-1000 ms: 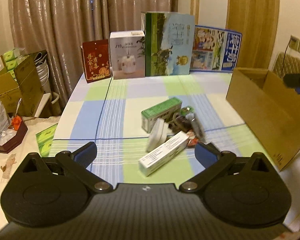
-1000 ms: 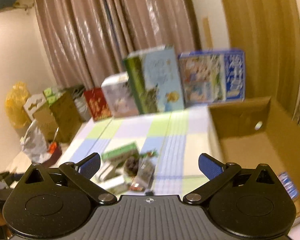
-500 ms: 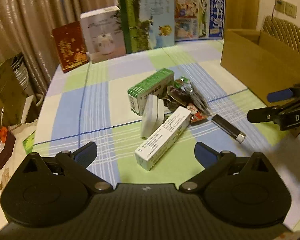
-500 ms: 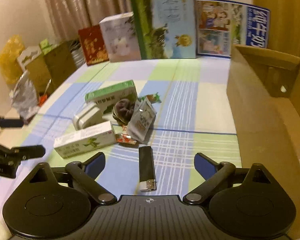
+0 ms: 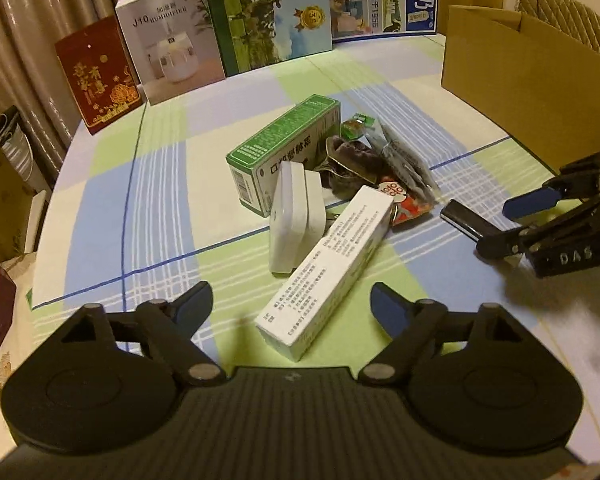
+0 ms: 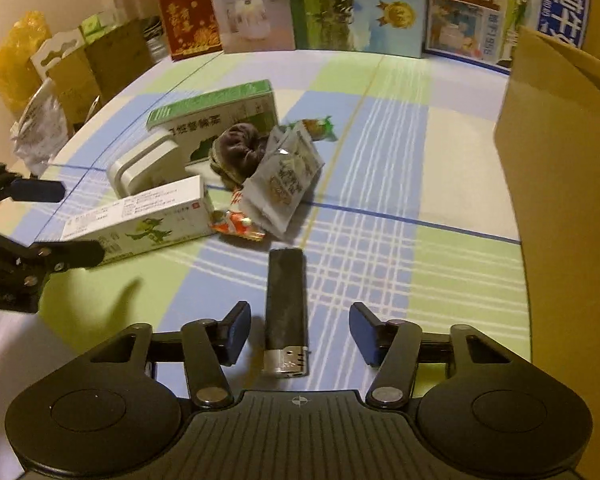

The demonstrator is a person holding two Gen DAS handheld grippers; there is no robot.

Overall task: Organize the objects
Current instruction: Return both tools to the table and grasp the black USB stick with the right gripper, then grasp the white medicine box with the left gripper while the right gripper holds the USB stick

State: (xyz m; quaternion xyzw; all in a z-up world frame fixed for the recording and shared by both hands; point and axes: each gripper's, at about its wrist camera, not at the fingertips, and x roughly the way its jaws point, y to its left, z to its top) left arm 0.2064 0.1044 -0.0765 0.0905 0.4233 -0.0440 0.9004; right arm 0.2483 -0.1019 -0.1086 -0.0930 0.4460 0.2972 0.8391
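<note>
On the checked tablecloth (image 6: 380,168), only the right view shows the lighter's (image 6: 286,304) metal head.

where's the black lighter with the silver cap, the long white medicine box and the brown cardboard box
black lighter with silver cap (image 6: 286,300), right wrist view, on its dark body
long white medicine box (image 5: 332,268), left wrist view, on its printed top face
brown cardboard box (image 5: 516,80), left wrist view, on its near outer wall

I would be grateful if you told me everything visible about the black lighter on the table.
The black lighter is a slim, matte dark body with a silvery metal cap at the end nearest the right gripper. It lies flat on the checked tablecloth, apart from the pile, between the open jaws, which do not touch it. In the left view it shows partly.
</note>
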